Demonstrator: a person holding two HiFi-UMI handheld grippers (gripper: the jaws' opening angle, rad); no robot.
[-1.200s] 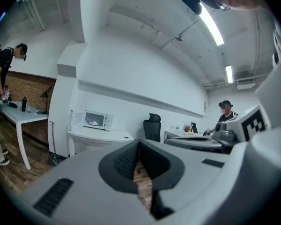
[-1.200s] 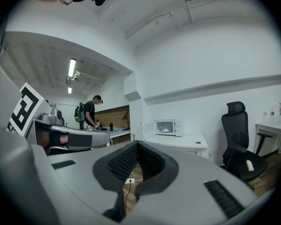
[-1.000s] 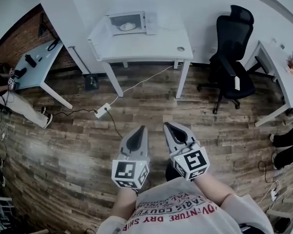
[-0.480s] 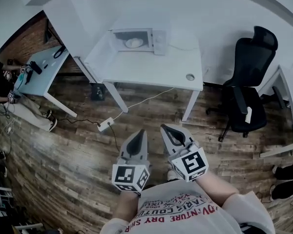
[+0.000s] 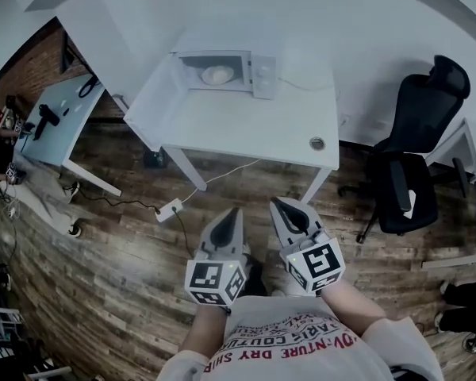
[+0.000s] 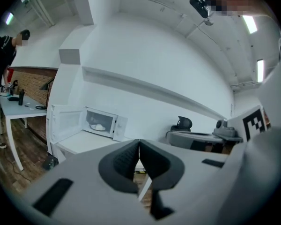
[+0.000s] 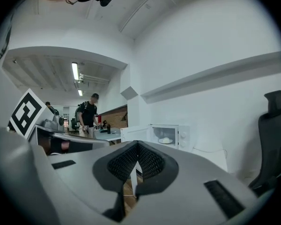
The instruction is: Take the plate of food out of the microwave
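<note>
plate (image 5: 217, 75): was seen inside the open microwave (image 5: 263, 71), pale food heaped on it | left tongs (image 5: 234, 211): were pressed together, empty | right tongs (image 5: 275, 202): were pressed together, empty

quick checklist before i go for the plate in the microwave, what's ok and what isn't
1. Microwave door open: ok.
2. Plate of food visible inside the microwave: ok.
3. Left claw free: ok, shut on nothing.
4. Right claw free: ok, shut on nothing.
5. Claws open for a grab: not ok, both shut.
6. Close enough to the table: not ok, floor lies between.
</note>
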